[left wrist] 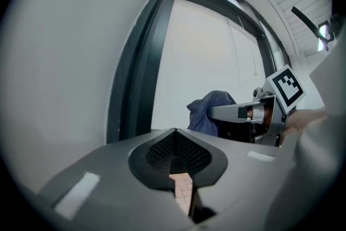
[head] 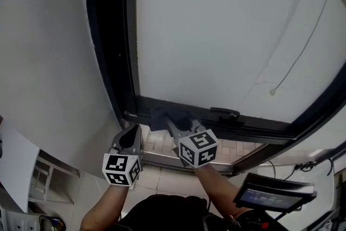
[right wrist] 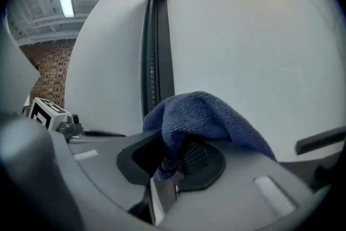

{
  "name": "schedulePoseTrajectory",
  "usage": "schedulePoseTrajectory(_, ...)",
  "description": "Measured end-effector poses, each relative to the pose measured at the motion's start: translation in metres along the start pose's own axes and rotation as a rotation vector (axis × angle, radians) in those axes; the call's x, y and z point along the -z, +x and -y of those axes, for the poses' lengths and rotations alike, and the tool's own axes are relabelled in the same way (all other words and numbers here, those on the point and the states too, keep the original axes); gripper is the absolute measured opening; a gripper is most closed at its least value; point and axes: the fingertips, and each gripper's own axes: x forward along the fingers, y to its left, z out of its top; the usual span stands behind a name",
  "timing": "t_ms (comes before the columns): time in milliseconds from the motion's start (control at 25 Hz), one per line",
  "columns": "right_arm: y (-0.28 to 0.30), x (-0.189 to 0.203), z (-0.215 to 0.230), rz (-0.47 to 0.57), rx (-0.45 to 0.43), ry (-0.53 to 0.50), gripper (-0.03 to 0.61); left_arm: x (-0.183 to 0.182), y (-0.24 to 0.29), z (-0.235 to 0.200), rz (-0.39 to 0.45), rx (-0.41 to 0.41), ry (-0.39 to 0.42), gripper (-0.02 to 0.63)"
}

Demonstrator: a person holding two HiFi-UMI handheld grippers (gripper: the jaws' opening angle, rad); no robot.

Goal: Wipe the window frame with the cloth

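**Cloth down at the bottom corner**

Right hand-held gripper (right wrist: 170,164) is clamped on the blue cloth (right wrist: 201,115), which sits at the lower left corner of the dark window frame (head: 114,57). Left hand-held gripper (left wrist: 174,157) has its jaws together on nothing, hanging just beside the right one.

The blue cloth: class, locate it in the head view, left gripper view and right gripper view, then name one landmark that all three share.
Head view: blue cloth, lower centre, on the window frame's bottom rail.
Left gripper view: right of centre, before the pane.
Right gripper view: centre, clamped in the right gripper's tongs.
Shared landmark: the frame's dark left upright.
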Motion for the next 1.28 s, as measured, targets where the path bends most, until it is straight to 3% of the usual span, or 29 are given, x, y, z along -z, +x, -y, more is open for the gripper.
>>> schedulePoseTrajectory(240, -0.078, -0.020, 0.061, 0.054, 0.157, 0.015, 0.067, -0.017, 0.029, 0.062, 0.010, 0.119, 0.018, -0.006)
schedulePoseTrajectory(440, -0.140, -0.027, 0.104, 0.069, 0.244, 0.020, 0.067, -0.030, 0.049, 0.105, 0.023, 0.152, 0.014, -0.006)
schedulePoseTrajectory(960, -0.271, -0.042, 0.164, 0.120, 0.360, 0.021, 0.067, -0.065, 0.062, 0.215, 0.059, 0.242, 0.053, -0.006)
schedulePoseTrajectory(1280, -0.316, -0.029, 0.183, 0.135, 0.404, 0.045, 0.066, -0.060, 0.059, 0.259, 0.044, 0.280, 0.070, -0.006)
